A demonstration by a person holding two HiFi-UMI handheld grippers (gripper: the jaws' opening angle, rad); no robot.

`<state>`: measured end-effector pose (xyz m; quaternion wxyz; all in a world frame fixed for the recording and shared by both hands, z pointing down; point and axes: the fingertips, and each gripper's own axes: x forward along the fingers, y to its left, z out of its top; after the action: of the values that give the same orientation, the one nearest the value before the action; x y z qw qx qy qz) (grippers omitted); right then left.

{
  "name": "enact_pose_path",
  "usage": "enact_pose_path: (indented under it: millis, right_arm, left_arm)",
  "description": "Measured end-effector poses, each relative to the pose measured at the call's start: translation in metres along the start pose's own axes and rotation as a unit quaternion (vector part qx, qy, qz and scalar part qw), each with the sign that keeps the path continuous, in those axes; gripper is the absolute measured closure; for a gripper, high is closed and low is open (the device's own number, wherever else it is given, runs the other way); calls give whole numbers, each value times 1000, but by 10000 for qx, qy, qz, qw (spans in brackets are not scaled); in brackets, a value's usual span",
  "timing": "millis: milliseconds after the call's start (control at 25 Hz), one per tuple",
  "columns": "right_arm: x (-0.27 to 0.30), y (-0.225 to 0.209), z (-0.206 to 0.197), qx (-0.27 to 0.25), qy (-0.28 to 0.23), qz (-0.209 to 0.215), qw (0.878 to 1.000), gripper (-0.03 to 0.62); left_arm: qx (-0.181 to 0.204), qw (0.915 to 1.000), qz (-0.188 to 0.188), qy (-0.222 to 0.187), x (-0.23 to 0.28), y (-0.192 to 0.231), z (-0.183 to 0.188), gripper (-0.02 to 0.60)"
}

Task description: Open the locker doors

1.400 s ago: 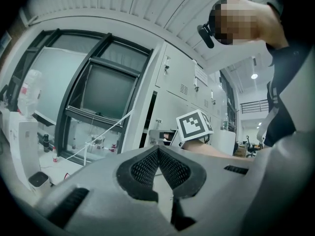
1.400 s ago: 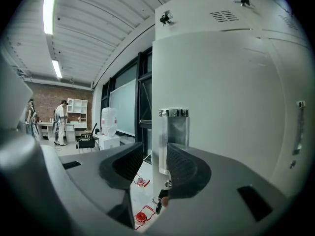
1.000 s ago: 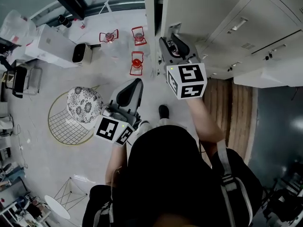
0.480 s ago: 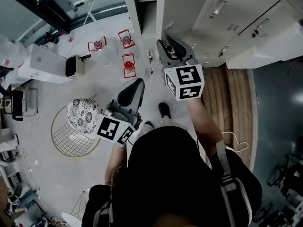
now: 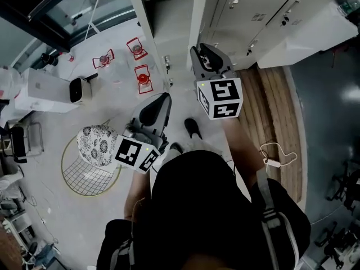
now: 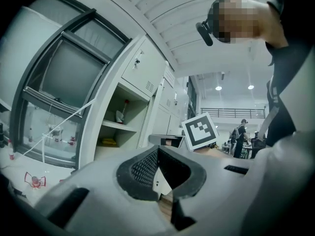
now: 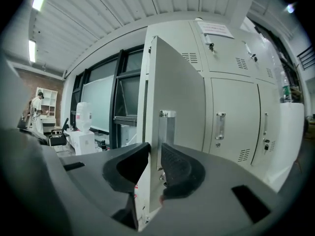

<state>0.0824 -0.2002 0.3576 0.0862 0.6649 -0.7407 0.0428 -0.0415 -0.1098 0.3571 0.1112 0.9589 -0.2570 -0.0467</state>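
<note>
A bank of white lockers (image 5: 247,10) runs across the top of the head view. One locker door (image 5: 197,21) stands swung out, and the compartment (image 5: 163,16) beside it is open. My right gripper (image 5: 209,55) is at that door's free edge. In the right gripper view the door (image 7: 177,97) edge sits between the jaws of the right gripper (image 7: 154,154), which are closing onto it, with a pad on each side. My left gripper (image 5: 162,100) hangs low over the floor. In its own view the left gripper (image 6: 157,154) has its jaws together and nothing between them.
Closed locker doors (image 7: 231,117) with handles stand to the right of the open one. On the floor lie red wire stands (image 5: 143,77), a round wire chair (image 5: 84,173) with a patterned cushion, a white appliance (image 5: 79,89) and a white cable (image 5: 275,162) on the wooden strip (image 5: 275,106).
The head view has drifted, so the lockers and floor items now sit farther up and left. The right gripper stays at the door's edge. The left gripper has not moved.
</note>
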Motion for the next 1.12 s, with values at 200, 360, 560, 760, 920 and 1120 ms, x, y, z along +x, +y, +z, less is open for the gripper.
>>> enact_pose_path:
  millis: [200,360,560,760,920,1120]
  right_arm:
    - [-22,-17,-6,62,39,-366,9993,523]
    - [-37,-33,-9,133,39,-683,9976,549]
    - [-50,-54,-14,279,81,-1000,9946,551]
    - [-62,-76,-18,349,81,-1274,9912,551]
    - [-72,-98,-21,472,114,-1434,9885,553]
    - [-85,-133,-25,562,154,-1711,9835,557]
  left_arm:
    - [-10,9995,-298,41,0,-15,-4,564]
    - [-6,9984,-552,84,3,-26,-6,563]
    - [-16,9964,-832,128,9,-41,-9,565]
    - [-6,9945,-1037,121,19,-49,-8,564]
    - [5,9931,-1163,116,30,-52,-8,564]
    - [10,9912,-1316,121,47,-62,-9,564]
